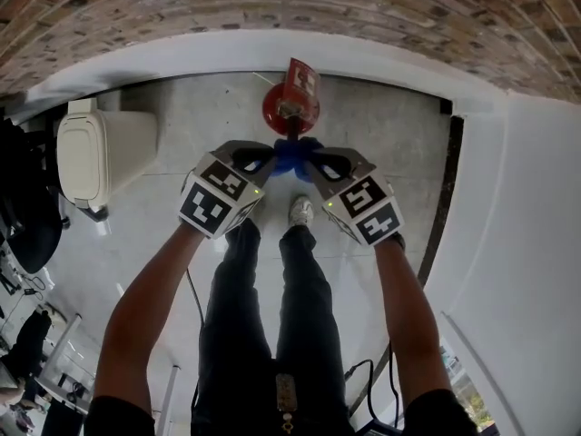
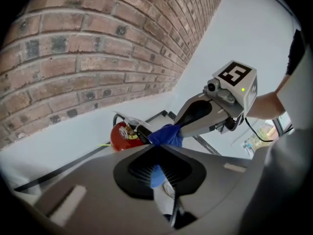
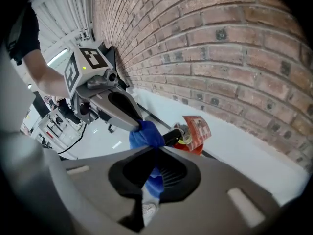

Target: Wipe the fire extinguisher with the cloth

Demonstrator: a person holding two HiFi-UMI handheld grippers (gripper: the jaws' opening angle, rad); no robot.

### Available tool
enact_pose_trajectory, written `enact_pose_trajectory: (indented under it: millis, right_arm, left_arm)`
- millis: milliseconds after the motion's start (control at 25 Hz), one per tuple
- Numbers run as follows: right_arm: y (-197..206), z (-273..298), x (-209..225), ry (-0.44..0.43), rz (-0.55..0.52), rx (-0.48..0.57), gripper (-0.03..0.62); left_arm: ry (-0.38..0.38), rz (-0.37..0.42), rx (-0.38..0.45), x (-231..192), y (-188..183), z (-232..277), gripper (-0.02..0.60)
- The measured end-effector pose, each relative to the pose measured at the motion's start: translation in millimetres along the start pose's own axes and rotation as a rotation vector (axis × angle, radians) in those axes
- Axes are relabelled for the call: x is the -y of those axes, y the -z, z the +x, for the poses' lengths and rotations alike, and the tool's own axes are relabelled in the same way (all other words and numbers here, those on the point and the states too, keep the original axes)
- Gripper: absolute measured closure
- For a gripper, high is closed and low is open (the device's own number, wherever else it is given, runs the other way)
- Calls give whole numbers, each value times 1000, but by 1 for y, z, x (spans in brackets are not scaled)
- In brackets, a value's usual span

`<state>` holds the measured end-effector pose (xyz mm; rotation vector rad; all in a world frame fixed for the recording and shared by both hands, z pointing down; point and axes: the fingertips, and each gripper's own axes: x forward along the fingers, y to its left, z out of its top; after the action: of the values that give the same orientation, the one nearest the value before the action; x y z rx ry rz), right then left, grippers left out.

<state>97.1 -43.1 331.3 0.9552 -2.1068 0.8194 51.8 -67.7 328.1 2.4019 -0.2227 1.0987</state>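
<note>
A red fire extinguisher (image 1: 290,101) stands on the floor against the white base of the brick wall; it also shows as the extinguisher (image 2: 123,135) in the left gripper view and the extinguisher (image 3: 194,133) in the right gripper view. A blue cloth (image 1: 294,156) is bunched between both grippers, just in front of the extinguisher's black handle. My left gripper (image 1: 270,159) is shut on the cloth (image 2: 166,135) from the left. My right gripper (image 1: 314,162) is shut on the cloth (image 3: 145,135) from the right. The two tips meet at the cloth.
A white lidded bin (image 1: 97,152) stands on the floor to the left. The person's legs and a white shoe (image 1: 300,211) are right below the grippers. A dark strip (image 1: 448,180) runs along the floor at the right beside a white wall.
</note>
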Motion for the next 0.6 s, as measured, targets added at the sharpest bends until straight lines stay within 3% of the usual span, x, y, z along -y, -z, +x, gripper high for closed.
enact_pose_trajectory:
  millis: [120,320,600]
  right_arm:
    - [-17,-1,16,33,-5,23,572]
    - [-18,28,48,96,68,7,572]
    - [8,40,32,62,118,-17,572]
  left_arm:
    - [-37,20,24,-15,-20,1,554]
    - [-95,27,-33,-42,-24,31,554]
    - [-46,-28,-27,-31,-4,38,555]
